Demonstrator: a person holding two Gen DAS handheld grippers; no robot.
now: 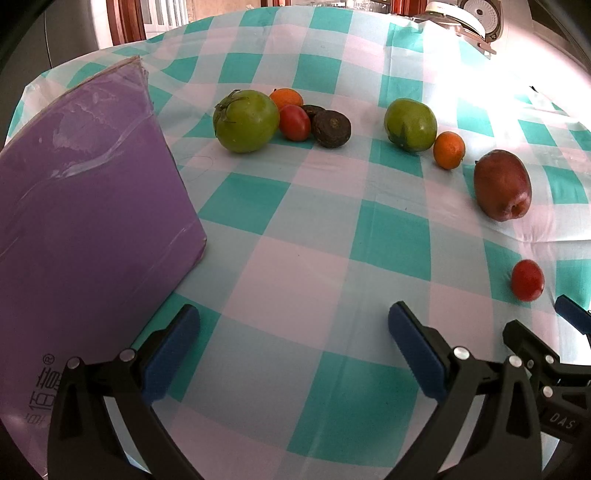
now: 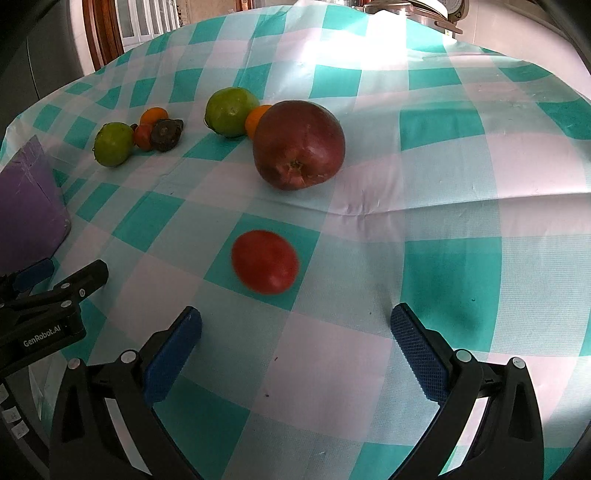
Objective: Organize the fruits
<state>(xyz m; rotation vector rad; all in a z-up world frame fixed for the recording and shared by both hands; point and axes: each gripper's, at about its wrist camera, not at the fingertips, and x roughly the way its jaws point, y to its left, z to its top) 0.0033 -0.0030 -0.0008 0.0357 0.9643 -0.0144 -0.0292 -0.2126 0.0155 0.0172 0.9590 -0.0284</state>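
Fruits lie on a teal and white checked tablecloth (image 1: 295, 258). A far-left cluster holds a green tomato (image 1: 245, 121), an orange kumquat (image 1: 286, 98), a red cherry tomato (image 1: 294, 123) and two dark fruits (image 1: 330, 128). To the right lie a second green tomato (image 1: 410, 124), a kumquat (image 1: 448, 150), a dark red apple (image 1: 502, 184) and a lone cherry tomato (image 1: 527, 280). My left gripper (image 1: 293, 321) is open and empty above the cloth. My right gripper (image 2: 295, 325) is open and empty, with the lone cherry tomato (image 2: 265, 261) just ahead of it and the apple (image 2: 299, 144) beyond.
A purple box (image 1: 85, 206) stands at the left, close to my left gripper's left finger. A rice cooker (image 1: 469, 18) sits at the far right edge of the table. The right gripper's body (image 1: 546, 369) shows at the lower right of the left wrist view.
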